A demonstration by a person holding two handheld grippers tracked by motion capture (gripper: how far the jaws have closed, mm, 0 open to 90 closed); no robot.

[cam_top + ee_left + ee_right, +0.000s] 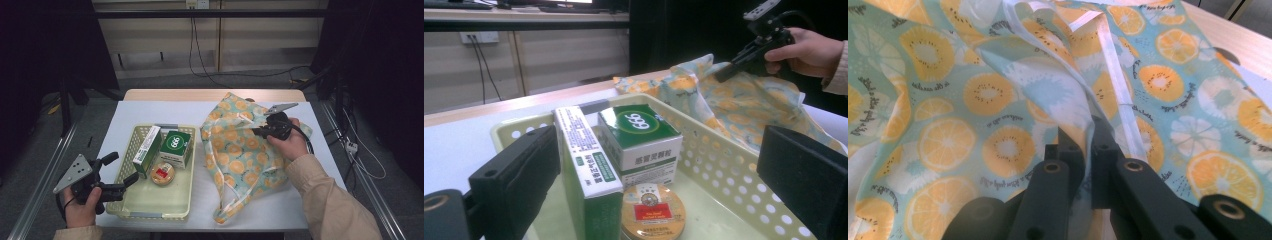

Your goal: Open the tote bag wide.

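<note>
We see the right gripper (256,131) clamped on a fold of the fruit-print bag (240,160), which lies on the right half of the white table (200,112), just beside the basket (150,205). In the right gripper view the two black jaws stand nearly together with the cloth (998,100) pinched between them, next to a white trim strip (1118,75) that runs up the fabric. The pinched spot sits near the bag's upper edge, on its far side from us, and the fabric rises into a peak at the jaws while the rest of the bag spreads over the table toward the near edge. Our left gripper (119,172) hovers at the near left corner of the basket with its jaws wide apart and nothing between them. Through them, in the left gripper view, we see a tall green-and-white box (586,165), a green box marked 666 (639,135) and a round tin (653,212) standing in the basket.
</note>
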